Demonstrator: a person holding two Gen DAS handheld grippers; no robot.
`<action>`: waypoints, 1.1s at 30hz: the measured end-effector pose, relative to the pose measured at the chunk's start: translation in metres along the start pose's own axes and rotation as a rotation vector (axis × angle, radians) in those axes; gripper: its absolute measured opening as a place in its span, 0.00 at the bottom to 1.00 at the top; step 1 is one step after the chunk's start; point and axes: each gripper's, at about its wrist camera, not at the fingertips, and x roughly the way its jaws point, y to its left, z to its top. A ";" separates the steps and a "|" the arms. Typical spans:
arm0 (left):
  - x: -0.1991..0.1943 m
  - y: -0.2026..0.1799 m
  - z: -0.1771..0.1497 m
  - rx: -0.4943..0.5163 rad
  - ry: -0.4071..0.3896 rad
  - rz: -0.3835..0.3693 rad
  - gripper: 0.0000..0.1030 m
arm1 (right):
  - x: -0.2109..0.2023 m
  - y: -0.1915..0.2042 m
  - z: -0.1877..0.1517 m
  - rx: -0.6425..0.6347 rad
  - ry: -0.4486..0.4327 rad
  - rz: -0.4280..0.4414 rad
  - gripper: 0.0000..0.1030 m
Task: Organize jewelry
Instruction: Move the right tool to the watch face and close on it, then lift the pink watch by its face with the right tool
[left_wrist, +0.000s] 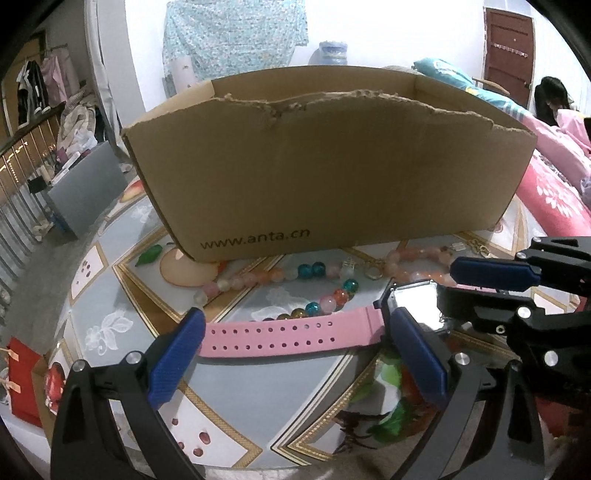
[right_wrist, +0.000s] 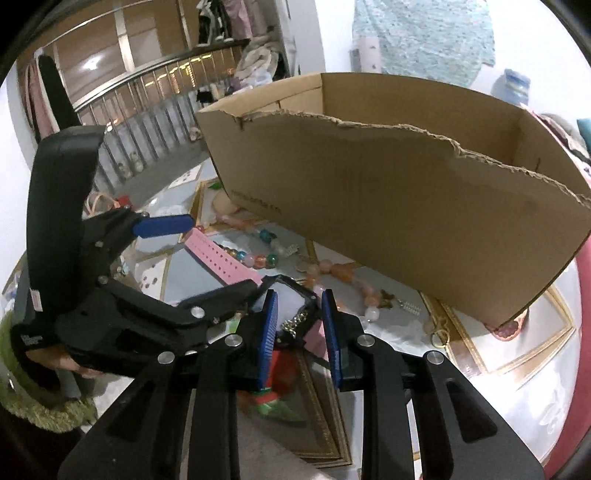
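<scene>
A cluttered bedroom surrounds a round table (left_wrist: 122, 280) with a floral, gold-lined cloth. The left gripper (left_wrist: 295, 332) stands wide apart over the pink watch (left_wrist: 280, 338), its strap lying between the 2 blue pads. The right gripper (right_wrist: 298, 321) is narrowed around the watch's black case (contact unclear). Beyond lie beaded bracelets (left_wrist: 314, 277), then the torn cardboard box (left_wrist: 325, 166).

Right claw (right_wrist: 299, 325) astride black watch face (right_wrist: 291, 301), beside cardboard box (right_wrist: 406, 206).
</scene>
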 end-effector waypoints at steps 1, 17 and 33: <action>0.000 0.002 0.000 -0.010 0.002 -0.011 0.95 | -0.002 -0.002 -0.001 -0.007 0.001 0.001 0.23; 0.004 0.010 -0.001 -0.023 0.004 -0.019 0.94 | 0.002 0.001 -0.009 -0.071 0.034 -0.010 0.08; 0.003 0.010 -0.002 -0.022 0.003 -0.020 0.95 | -0.015 -0.029 -0.004 0.092 -0.015 -0.003 0.00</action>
